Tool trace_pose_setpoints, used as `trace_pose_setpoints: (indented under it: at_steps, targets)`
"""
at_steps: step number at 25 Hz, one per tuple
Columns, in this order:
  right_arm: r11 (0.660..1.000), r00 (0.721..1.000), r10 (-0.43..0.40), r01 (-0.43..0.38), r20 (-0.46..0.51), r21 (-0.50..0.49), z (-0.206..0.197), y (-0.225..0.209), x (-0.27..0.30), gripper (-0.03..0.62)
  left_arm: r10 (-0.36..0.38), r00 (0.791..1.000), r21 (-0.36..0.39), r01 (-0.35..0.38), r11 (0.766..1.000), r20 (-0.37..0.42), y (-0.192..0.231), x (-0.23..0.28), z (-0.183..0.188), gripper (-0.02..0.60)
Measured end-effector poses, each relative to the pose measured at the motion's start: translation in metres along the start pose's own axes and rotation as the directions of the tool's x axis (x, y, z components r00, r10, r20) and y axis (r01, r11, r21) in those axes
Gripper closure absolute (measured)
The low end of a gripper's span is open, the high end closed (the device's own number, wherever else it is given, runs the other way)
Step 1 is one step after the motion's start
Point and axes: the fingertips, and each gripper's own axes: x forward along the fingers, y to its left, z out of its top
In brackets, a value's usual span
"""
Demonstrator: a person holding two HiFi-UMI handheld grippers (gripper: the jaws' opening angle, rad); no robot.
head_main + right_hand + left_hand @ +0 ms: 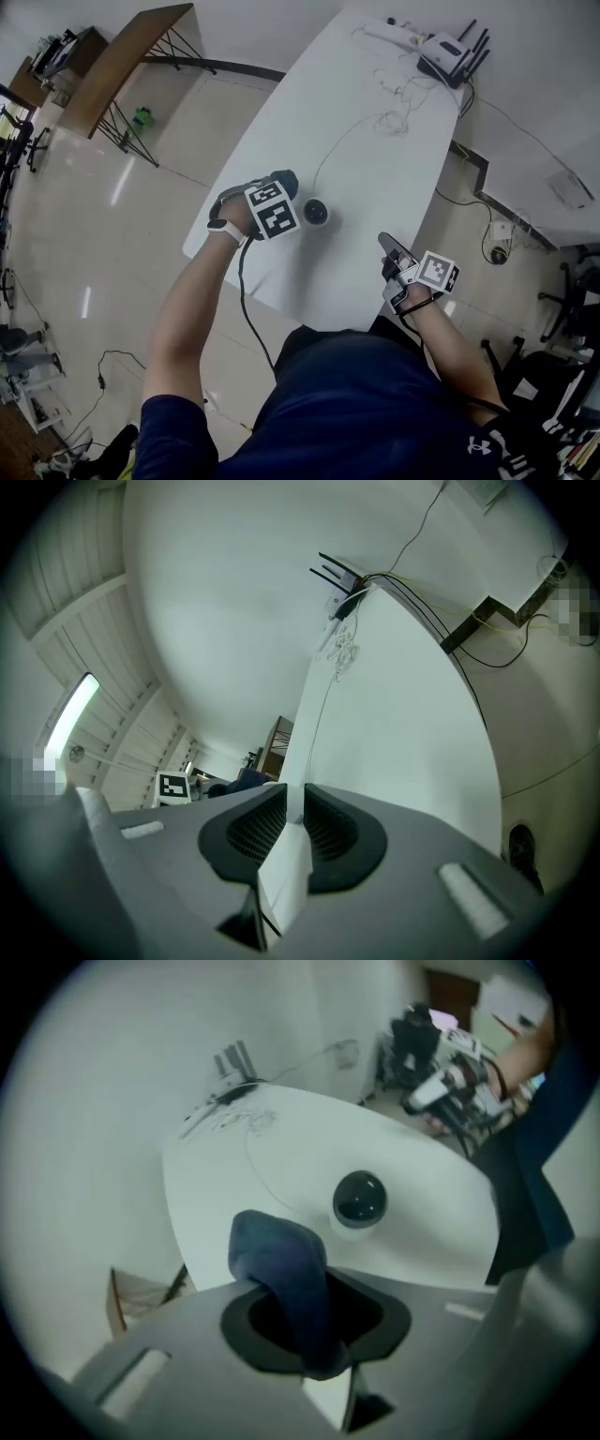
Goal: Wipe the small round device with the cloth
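- One end of the dark cloth [279, 1265] was hidden between the jaws of the left gripper [309, 1326], which was clamped on it.
- Right gripper [298, 829] was empty, its jaws a slit apart.
- Device [359, 1200] sat on the white table [441, 1241] just beyond the cloth, not touching it.
- Router [448, 52] stood at the table's far end; pale floor [112, 234] lay around.

White table [394, 206], glossy pale floor [84, 234] (light reflections), wooden desk [127, 56], router [445, 52]
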Motion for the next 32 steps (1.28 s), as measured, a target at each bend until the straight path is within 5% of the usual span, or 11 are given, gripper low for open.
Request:
trace_pose_setpoints:
  at_steps: [4,9,13,15,17,20,24,25,26,28,32]
  targets:
    - [1.000,1.000,-0.004,0.004,0.028,-0.001,0.001,0.001,-0.008,0.531,0.116,0.984,0.464,-0.041,0.885,-0.135,-0.001,0.017,0.016,0.517]
    - [0.999,0.999,-0.026,0.025,0.044,0.024,0.005,-0.008,-0.016,0.531,0.230,0.962,0.590,-0.099,0.802,-0.150,-0.004,0.004,0.018,0.517]
    - [0.999,1.000,-0.019,0.018,0.014,0.038,-0.001,-0.007,-0.009,0.533,0.003,0.996,0.315,0.026,0.949,-0.093,-0.056,-0.012,0.015,0.517]
    - [0.999,1.000,-0.018,0.018,-0.006,0.045,-0.005,-0.005,-0.001,0.533,-0.202,0.978,0.097,0.197,0.976,0.049,-0.097,-0.022,0.037,0.517]
    - [1.000,1.000,-0.004,0.004,-0.024,0.016,-0.008,-0.002,0.006,0.533,-0.294,0.931,-0.051,0.312,0.949,0.218,-0.118,-0.028,0.070,0.517]
    - [1.000,0.999,-0.011,0.012,-0.039,0.019,-0.013,0.004,0.009,0.533,-0.261,0.889,-0.241,0.366,0.899,0.377,-0.114,-0.019,0.105,0.517]
    - [1.000,0.999,-0.010,0.011,-0.035,0.017,-0.011,0.006,0.006,0.533,-0.291,0.742,-0.443,0.616,0.652,0.603,-0.119,-0.026,0.138,0.518]
    - [1.000,0.999,-0.016,0.016,-0.029,0.025,-0.010,0.004,0.003,0.533,-0.293,0.714,-0.441,0.648,0.621,0.636,-0.119,-0.033,0.140,0.518]
    - [1.000,1.000,-0.020,0.020,-0.024,0.021,-0.008,0.001,0.000,0.533,-0.294,0.701,-0.428,0.657,0.620,0.650,-0.119,-0.041,0.139,0.518]
    - [0.999,0.999,-0.033,0.033,-0.013,0.020,-0.004,-0.006,-0.005,0.534,-0.284,0.720,-0.395,0.616,0.681,0.633,-0.115,-0.057,0.130,0.518]
    - [0.999,0.999,-0.041,0.041,0.003,0.029,-0.003,-0.012,-0.009,0.534,-0.175,0.848,-0.342,0.379,0.860,0.501,-0.074,-0.068,0.081,0.517]
